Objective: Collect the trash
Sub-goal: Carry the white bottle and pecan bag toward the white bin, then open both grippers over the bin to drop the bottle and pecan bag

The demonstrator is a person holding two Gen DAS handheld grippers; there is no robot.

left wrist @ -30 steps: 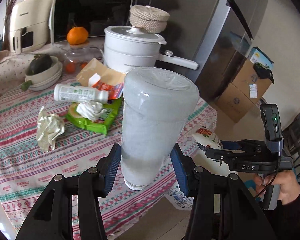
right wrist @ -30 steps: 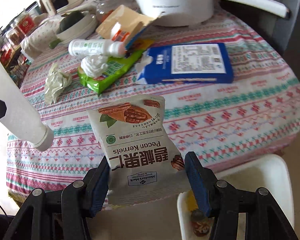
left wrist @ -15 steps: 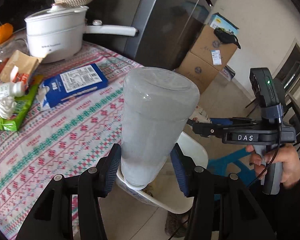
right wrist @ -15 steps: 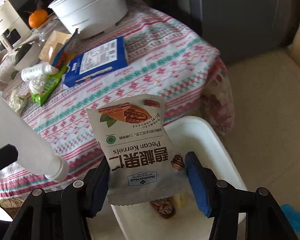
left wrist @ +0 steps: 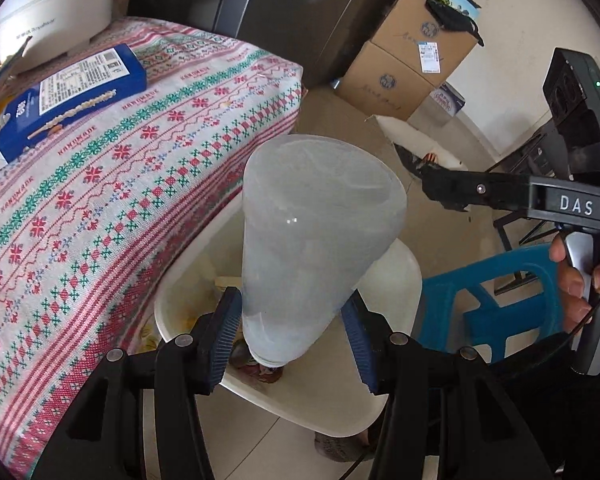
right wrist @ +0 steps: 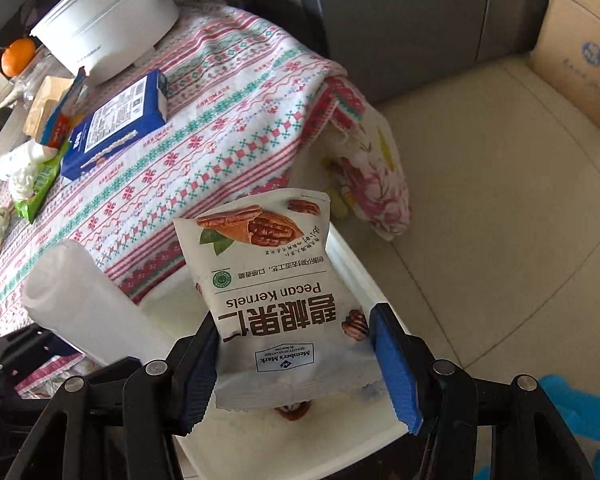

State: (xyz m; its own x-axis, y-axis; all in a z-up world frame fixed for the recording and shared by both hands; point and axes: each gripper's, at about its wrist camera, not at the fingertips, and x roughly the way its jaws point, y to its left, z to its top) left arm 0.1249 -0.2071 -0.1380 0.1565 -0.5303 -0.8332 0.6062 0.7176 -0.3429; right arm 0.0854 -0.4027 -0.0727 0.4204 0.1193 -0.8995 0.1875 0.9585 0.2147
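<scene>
My left gripper point(left wrist: 290, 340) is shut on a frosted white plastic bottle point(left wrist: 312, 240), held neck down over the white trash bin point(left wrist: 396, 280) on the floor beside the table. My right gripper point(right wrist: 296, 368) is shut on a pecan kernels bag point(right wrist: 272, 292), held over the same bin point(right wrist: 364, 280). The bottle also shows in the right wrist view point(right wrist: 84, 304), left of the bag. Some trash lies at the bin's bottom point(left wrist: 264, 370).
The table with a patterned cloth point(left wrist: 100, 184) carries a blue carton point(left wrist: 68, 92), a white pot point(left wrist: 56, 4), a green wrapper with tissue point(right wrist: 32, 184) and an orange point(right wrist: 18, 56). Cardboard boxes point(left wrist: 404, 64) stand by the wall. A blue stool point(left wrist: 500, 300) stands right of the bin.
Both grippers have swung right, away from over the table, and now hold the bottle and the bag above the bin. Both stay shut on their items.
</scene>
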